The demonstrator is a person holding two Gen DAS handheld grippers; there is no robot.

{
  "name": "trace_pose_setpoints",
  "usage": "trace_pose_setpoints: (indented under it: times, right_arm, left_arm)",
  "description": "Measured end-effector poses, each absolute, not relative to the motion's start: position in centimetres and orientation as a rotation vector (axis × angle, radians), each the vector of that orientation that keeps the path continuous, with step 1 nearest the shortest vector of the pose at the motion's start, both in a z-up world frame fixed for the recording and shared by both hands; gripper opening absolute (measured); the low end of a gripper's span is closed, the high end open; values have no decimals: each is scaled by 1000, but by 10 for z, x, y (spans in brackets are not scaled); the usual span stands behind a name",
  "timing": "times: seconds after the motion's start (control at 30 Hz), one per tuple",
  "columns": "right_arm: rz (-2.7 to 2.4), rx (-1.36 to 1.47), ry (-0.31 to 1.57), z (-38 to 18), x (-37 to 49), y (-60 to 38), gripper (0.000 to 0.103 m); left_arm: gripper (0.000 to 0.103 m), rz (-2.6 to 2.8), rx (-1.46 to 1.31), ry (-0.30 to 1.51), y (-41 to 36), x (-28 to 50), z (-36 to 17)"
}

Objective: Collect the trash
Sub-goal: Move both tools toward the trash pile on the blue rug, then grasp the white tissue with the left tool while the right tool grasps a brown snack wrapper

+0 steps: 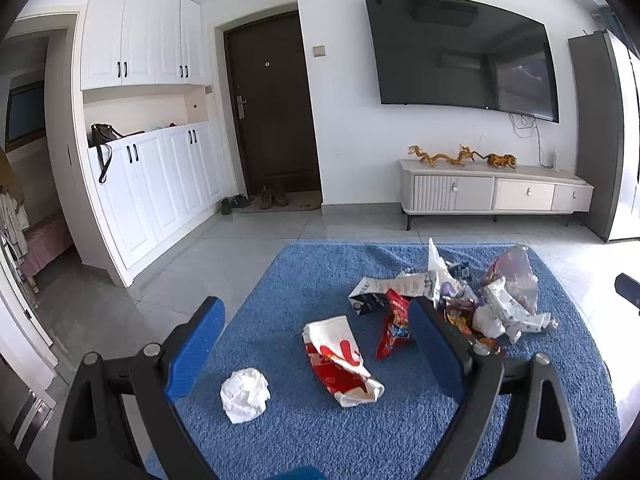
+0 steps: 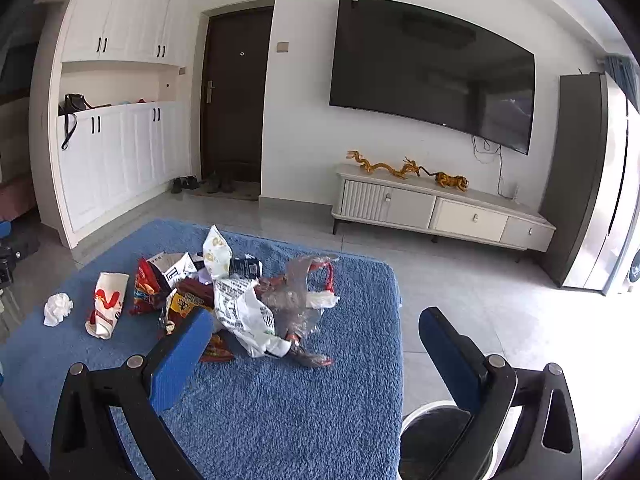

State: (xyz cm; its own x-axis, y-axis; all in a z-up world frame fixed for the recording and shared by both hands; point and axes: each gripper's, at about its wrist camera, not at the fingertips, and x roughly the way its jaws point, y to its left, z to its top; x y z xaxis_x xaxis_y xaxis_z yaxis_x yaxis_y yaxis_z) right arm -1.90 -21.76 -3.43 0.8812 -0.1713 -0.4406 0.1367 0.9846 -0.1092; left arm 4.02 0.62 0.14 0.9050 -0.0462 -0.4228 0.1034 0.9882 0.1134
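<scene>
Both grippers hang above a surface covered in blue shaggy cloth, and neither grasps anything. The left gripper has its jaws spread wide, framing the nearest litter: a crumpled white tissue lies alone at the near left, and a flattened red-and-white paper cup lies just to its right. That spread looks chosen so the jaws can drop over one of these loose pieces without nudging the rest.

The right gripper is likewise released, jaws far apart, with its left finger over the near edge of the main trash pile. The pile sits toward the far middle of the surface: snack wrappers, printed paper bags and a crinkled clear plastic bag overlap and touch one another.

A round bin with a white rim stands on the floor just beside the surface's near right corner, under the right gripper. That placement probably keeps the carry short for that hand. No piece appears collected yet, judging by how the litter lies. Thin plastic may slip or drag neighbours when pinched.
</scene>
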Motion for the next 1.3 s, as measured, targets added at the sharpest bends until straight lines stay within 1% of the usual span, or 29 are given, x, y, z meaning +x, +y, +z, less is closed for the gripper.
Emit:
trace_pose_setpoints:
  times: [0.4,0.67,0.87,0.97,1.13,1.3]
  right_arm:
    - [-189,-62,369,1,-16,-221,103]
    - [-199,-29,259,32,-29,-232,103]
    - [-185,-16,232,38,-29,-234,103]
    - [-160,-23,253,31,-24,-233,103]
    - [-113,-25,360,11,-6,-230,103]
    - [13,29,480,-23,21,-219,103]
  left_arm:
    - [93,-77,167,405,0,64,18]
    - [93,-28,147,387,21,84,37]
    - [93,-18,134,424,43,95,33]
    - [93,-12,112,465,58,102,23]
    - [93,11,80,540,85,110,4]
    - [93,9,103,689,107,115,-41]
